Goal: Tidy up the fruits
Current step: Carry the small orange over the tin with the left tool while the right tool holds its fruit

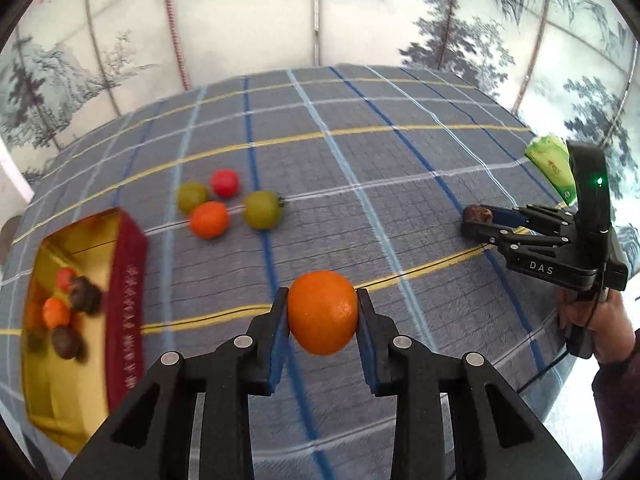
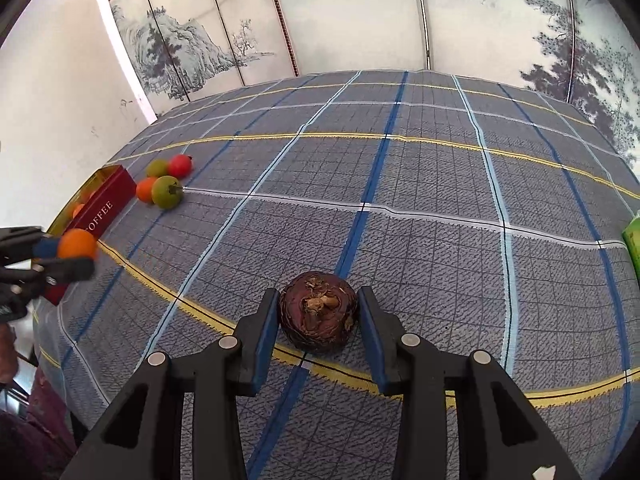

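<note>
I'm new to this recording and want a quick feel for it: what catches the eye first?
The bright orange clamped in the left gripper, above the checked tablecloth. Next, the dark brown fruit between the right gripper's fingers, resting on the cloth. At the left edge sits a red and gold box holding several fruits, with four loose ones beside it.

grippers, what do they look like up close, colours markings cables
Both are black plastic with linked finger bars and silver round pins at the joints; the jaws carry blue pads. The left gripper and right gripper match. From the left wrist view, the right one bears white "DAS" lettering, a lit green lamp and a black cable by a dark sleeve.
</note>
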A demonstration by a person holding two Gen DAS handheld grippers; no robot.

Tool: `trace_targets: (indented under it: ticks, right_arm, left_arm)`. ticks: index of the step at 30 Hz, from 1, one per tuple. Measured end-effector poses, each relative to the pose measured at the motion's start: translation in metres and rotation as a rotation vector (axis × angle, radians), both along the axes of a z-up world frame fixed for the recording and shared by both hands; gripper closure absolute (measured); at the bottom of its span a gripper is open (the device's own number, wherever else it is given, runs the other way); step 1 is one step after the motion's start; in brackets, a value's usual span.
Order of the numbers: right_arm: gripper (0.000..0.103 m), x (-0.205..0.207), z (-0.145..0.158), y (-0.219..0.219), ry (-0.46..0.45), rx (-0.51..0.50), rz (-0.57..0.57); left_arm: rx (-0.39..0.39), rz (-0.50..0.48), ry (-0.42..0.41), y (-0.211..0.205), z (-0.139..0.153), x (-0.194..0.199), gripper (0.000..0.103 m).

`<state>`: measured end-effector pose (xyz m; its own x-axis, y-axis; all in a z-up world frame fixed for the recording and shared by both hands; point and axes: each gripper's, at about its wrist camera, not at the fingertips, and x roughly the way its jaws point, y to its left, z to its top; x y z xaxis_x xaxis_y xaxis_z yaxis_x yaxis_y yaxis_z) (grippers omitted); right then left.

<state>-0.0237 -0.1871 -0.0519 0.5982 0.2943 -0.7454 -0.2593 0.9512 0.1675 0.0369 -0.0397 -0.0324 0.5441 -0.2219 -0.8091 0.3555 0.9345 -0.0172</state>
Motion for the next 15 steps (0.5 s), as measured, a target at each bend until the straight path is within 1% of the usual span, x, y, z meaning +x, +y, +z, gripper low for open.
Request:
trace_targets:
  ticks: [8,13,15]
  right_arm:
    - [0.066,-0.001,-0.001,0.004,-0.008,-0.03,-0.005]
    - [0.066,-0.002,-0.001,0.005,-0.014,-0.044,-0.009]
    - [0.066,-0.002,-0.001,0.006,-0.015,-0.049,-0.01]
  left_arm:
    - [0.02,0.092,-0.057,0.051,0.015,-0.014,0.071]
    - [0.039,0.149,-0.091,0.081,0.017,-0.021,0.071]
    - [0.036,0.175,-0.091,0.094,0.015,-0.021,0.071]
